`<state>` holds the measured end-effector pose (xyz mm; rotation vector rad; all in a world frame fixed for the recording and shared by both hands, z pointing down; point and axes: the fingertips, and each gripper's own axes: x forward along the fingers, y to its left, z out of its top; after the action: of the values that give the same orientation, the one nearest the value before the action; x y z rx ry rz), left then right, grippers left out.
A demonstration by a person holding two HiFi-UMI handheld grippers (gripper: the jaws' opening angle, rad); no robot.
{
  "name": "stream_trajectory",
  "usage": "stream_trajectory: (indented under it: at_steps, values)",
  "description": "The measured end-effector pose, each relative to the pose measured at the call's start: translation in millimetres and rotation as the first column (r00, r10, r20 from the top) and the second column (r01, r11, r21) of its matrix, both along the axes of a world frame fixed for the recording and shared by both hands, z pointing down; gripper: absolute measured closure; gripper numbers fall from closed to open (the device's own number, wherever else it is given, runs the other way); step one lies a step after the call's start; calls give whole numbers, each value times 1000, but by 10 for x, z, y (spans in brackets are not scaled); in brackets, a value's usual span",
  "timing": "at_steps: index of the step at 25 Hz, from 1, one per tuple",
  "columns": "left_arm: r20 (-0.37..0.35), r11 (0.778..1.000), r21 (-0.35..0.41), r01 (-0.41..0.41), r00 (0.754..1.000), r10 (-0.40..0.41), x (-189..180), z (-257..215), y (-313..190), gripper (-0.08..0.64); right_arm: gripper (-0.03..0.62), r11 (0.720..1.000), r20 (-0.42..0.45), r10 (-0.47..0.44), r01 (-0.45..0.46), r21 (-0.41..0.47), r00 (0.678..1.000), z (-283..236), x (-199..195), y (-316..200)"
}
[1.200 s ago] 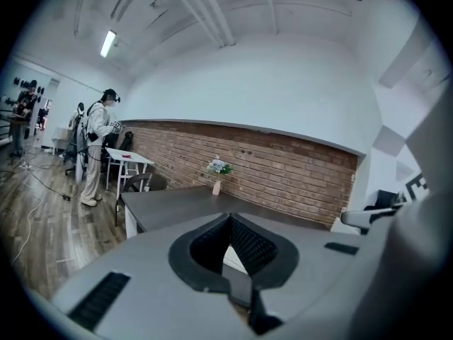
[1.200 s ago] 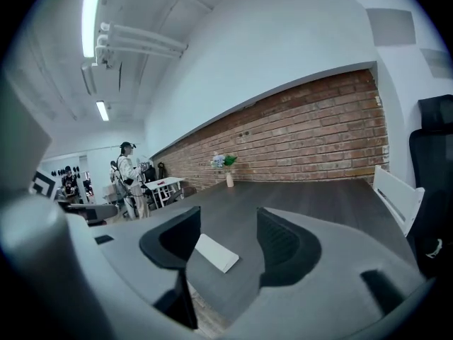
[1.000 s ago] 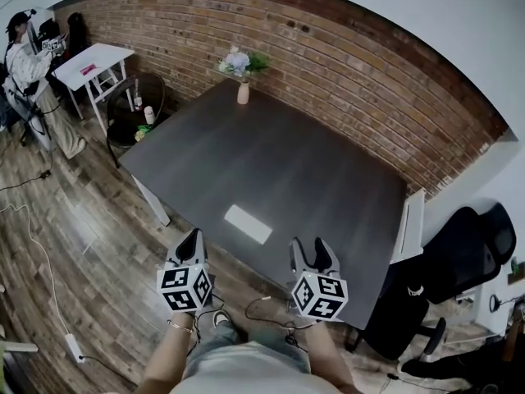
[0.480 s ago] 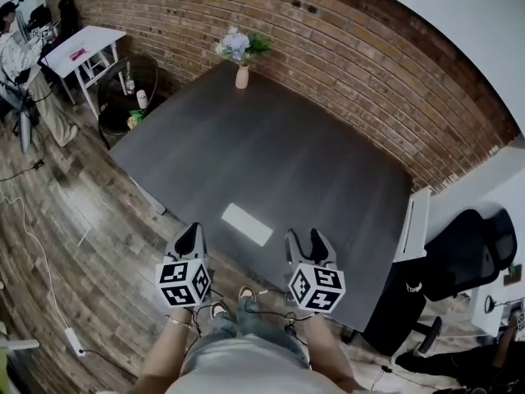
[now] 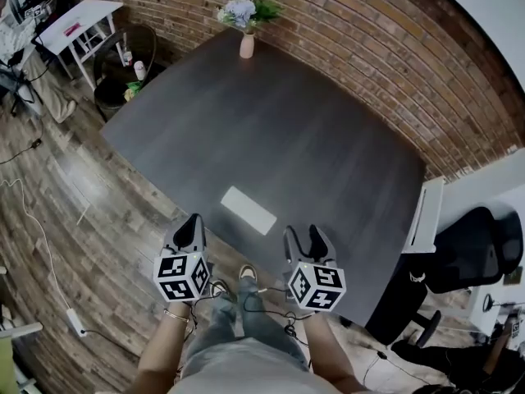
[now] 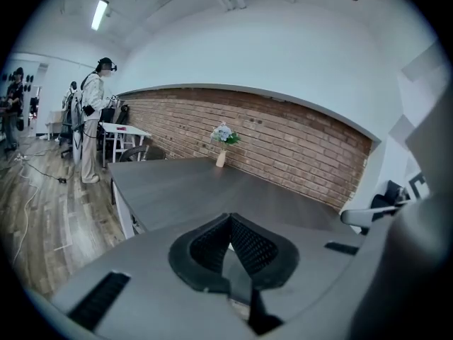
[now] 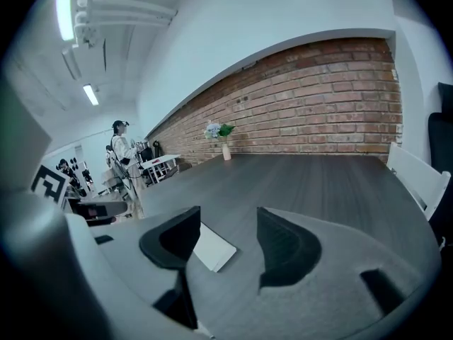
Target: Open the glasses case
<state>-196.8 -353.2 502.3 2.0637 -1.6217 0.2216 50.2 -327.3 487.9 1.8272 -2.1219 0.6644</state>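
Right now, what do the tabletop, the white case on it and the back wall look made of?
The tabletop: dark wood or wood-look laminate, matte, with faint straight grain and little glare. The glasses case: flat, white and smooth-looking, perhaps plastic or leatherette; too small to tell. The wall: bare red-brown brick, rough, with visible mortar lines.

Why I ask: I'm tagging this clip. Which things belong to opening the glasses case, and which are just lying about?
Job in hand: white glasses case; dark table bearing it, near the front edge; left gripper, shut and empty; right gripper, open.

Lying about: vase of flowers at the far corner; white chair; black office chair.
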Motion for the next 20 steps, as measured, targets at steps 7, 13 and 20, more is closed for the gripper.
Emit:
stream_trajectory:
  at_steps: [7,13,20]
  values:
    - [48,996,-53,-73,996,75,163,444,-132,555,337,996,9,-49,50,-70,999,502,-81,-66]
    - [86,984,-84,-159,982,167,286,844,-360,555,337,989,15,-82,83,-124,997,999,-222,-136]
    - [166,946,-130,-296,934,315,520,1157,-451,555,337,982,15,-109,110,-155,994,1354,-338,-83]
